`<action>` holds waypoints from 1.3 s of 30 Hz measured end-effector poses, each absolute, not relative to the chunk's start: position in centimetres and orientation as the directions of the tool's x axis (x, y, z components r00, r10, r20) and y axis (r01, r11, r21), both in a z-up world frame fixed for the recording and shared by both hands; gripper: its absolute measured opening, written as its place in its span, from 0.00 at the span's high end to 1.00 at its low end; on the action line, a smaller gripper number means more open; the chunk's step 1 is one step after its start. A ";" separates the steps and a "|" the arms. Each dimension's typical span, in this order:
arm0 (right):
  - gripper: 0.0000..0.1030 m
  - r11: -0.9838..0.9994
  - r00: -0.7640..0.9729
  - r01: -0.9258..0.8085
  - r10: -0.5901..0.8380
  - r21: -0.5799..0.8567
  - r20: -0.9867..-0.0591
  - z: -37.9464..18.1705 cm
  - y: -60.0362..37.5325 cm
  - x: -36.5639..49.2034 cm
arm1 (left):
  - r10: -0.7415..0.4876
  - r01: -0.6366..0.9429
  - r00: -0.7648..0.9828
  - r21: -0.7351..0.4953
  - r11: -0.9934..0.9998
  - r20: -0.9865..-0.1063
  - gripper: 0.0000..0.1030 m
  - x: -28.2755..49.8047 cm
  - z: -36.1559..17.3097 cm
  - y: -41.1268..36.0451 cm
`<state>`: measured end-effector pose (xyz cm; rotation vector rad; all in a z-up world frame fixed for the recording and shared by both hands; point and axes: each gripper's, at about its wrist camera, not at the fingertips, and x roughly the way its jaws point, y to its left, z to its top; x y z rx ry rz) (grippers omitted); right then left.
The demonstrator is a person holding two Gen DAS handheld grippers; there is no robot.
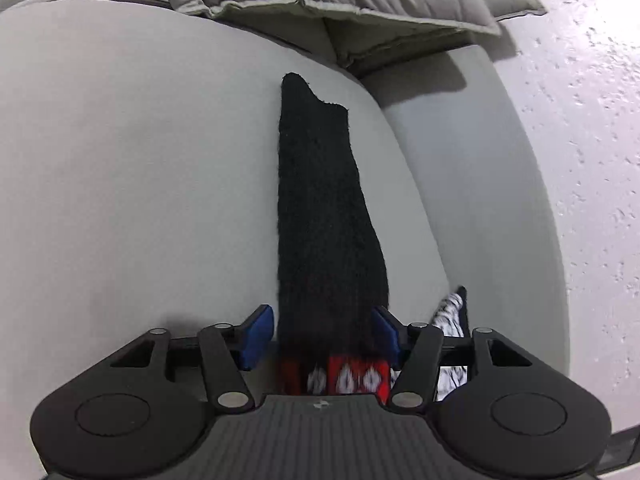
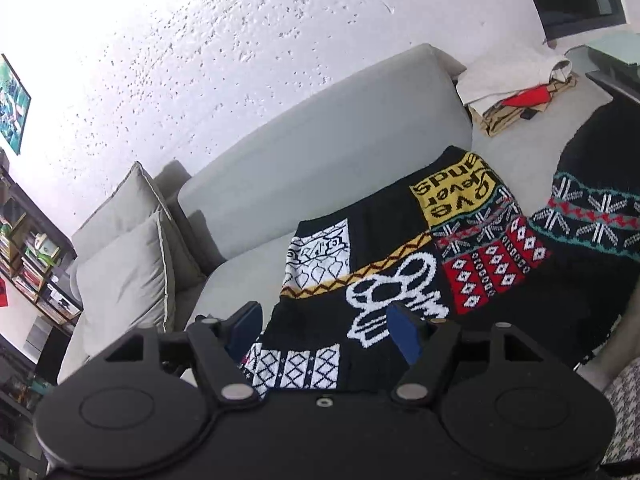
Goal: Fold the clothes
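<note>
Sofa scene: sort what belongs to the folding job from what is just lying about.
Job:
- patterned sweater
- its black sleeve, between the left gripper's fingers
- right gripper, open over the sweater

Lying about:
- grey cushions
- pile of clothes
- bookshelf
- wall picture

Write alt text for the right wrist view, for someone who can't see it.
A black patterned sweater lies spread on a grey sofa, with the right gripper open just above its near edge. Grey cushions lean at the left, and a small pile of folded clothes sits on the far end.
</note>
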<state>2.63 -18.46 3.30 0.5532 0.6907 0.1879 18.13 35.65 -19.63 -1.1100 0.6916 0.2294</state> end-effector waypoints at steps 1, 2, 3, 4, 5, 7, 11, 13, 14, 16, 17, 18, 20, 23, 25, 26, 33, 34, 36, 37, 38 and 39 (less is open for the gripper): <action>0.34 0.841 0.762 0.016 0.340 0.540 -0.551 3.4 -18.5 2.6 | -0.159 -0.503 0.768 -0.738 0.451 -0.621 0.47 18.8 -19.6 35.8; 0.34 0.842 0.763 0.016 0.338 0.539 -0.551 3.4 -18.5 2.7 | -0.146 -0.506 0.763 -0.723 0.470 -0.630 0.57 19.0 -19.3 35.7; 0.34 0.843 0.764 0.017 0.336 0.538 -0.551 3.4 -18.6 2.7 | -0.133 -0.510 0.758 -0.708 0.490 -0.638 0.65 19.2 -19.0 35.5; 0.34 0.845 0.764 0.019 0.333 0.535 -0.552 3.4 -18.6 2.7 | -0.120 -0.513 0.753 -0.692 0.508 -0.647 0.78 19.4 -18.7 35.4; 0.34 0.847 0.764 0.017 0.332 0.531 -0.553 3.4 -18.6 2.7 | -0.107 -0.516 0.748 -0.676 0.527 -0.655 0.88 19.7 -18.3 35.3; 0.34 0.849 0.762 0.013 0.334 0.528 -0.556 3.3 -18.7 2.6 | -0.080 -0.521 0.738 -0.642 0.562 -0.670 0.91 20.1 -17.7 35.1; 0.34 0.846 0.759 0.010 0.341 0.534 -0.555 3.2 -19.2 2.5 | -0.022 -0.525 0.723 -0.570 0.632 -0.690 0.92 20.8 -16.2 34.4; 0.34 0.836 0.758 0.011 0.351 0.549 -0.550 3.1 -19.6 2.3 | 0.016 -0.492 0.745 -0.534 0.688 -0.667 0.92 20.1 -14.0 32.8; 0.34 0.831 0.758 0.012 0.356 0.557 -0.547 3.1 -19.9 2.1 | 0.033 -0.476 0.756 -0.514 0.714 -0.654 0.92 19.7 -13.0 32.0; 0.34 0.823 0.763 0.005 0.364 0.568 -0.534 3.2 -20.6 1.7 | 0.066 -0.444 0.778 -0.472 0.762 -0.624 0.92 18.9 -10.9 30.5; 0.34 0.820 0.768 0.004 0.365 0.573 -0.527 3.3 -21.0 1.4 | 0.080 -0.428 0.791 -0.455 0.781 -0.607 0.93 18.4 -9.8 29.7; 0.34 0.816 0.773 0.002 0.365 0.578 -0.519 3.4 -21.4 1.1 | 0.090 -0.408 0.805 -0.436 0.802 -0.587 0.93 18.0 -8.7 28.7; 0.34 0.807 0.781 0.004 0.366 0.591 -0.506 3.5 -22.4 0.5 | 0.104 -0.351 0.838 -0.383 0.854 -0.535 0.93 16.7 -6.3 26.0; 0.34 0.790 0.794 0.013 0.364 0.613 -0.486 3.5 -24.1 -0.3 | 0.097 -0.221 0.888 -0.233 0.947 -0.450 0.93 14.3 -3.2 19.7; 0.33 0.777 0.804 0.024 0.359 0.630 -0.474 3.4 -25.2 -0.7 | 0.068 -0.116 0.914 -0.097 0.989 -0.400 0.93 12.6 -1.5 14.4; 0.33 0.771 0.807 0.031 0.356 0.637 -0.470 3.2 -25.8 -0.9 | 0.035 -0.050 0.920 -0.027 0.998 -0.391 0.93 11.5 -1.2 11.4; 0.31 0.725 0.831 0.078 0.332 0.685 -0.446 2.4 -29.5 -2.2 | -0.069 0.375 0.725 0.308 0.874 -0.686 0.76 6.4 -9.7 -3.7; 0.31 0.721 0.828 0.088 0.331 0.688 -0.453 2.1 -29.9 -2.2 | -0.069 0.417 0.679 0.307 0.855 -0.731 0.76 5.9 -11.1 -4.5; 0.30 0.714 0.820 0.108 0.329 0.692 -0.468 1.4 -30.7 -2.1 | -0.100 0.433 0.628 0.240 0.869 -0.772 0.75 4.9 -12.2 -3.7; 0.30 0.710 0.817 0.118 0.328 0.694 -0.475 1.1 -31.1 -2.0 | -0.116 0.414 0.628 0.204 0.887 -0.769 0.66 4.4 -11.8 -2.9; 0.30 0.708 0.813 0.126 0.328 0.695 -0.481 0.7 -31.3 -1.9 | -0.132 0.393 0.630 0.168 0.904 -0.765 0.56 4.0 -11.3 -2.0; 0.30 0.704 0.806 0.135 0.331 0.697 -0.491 0.1 -31.4 -1.6 | -0.144 0.366 0.636 0.133 0.921 -0.758 0.55 3.8 -10.6 -0.7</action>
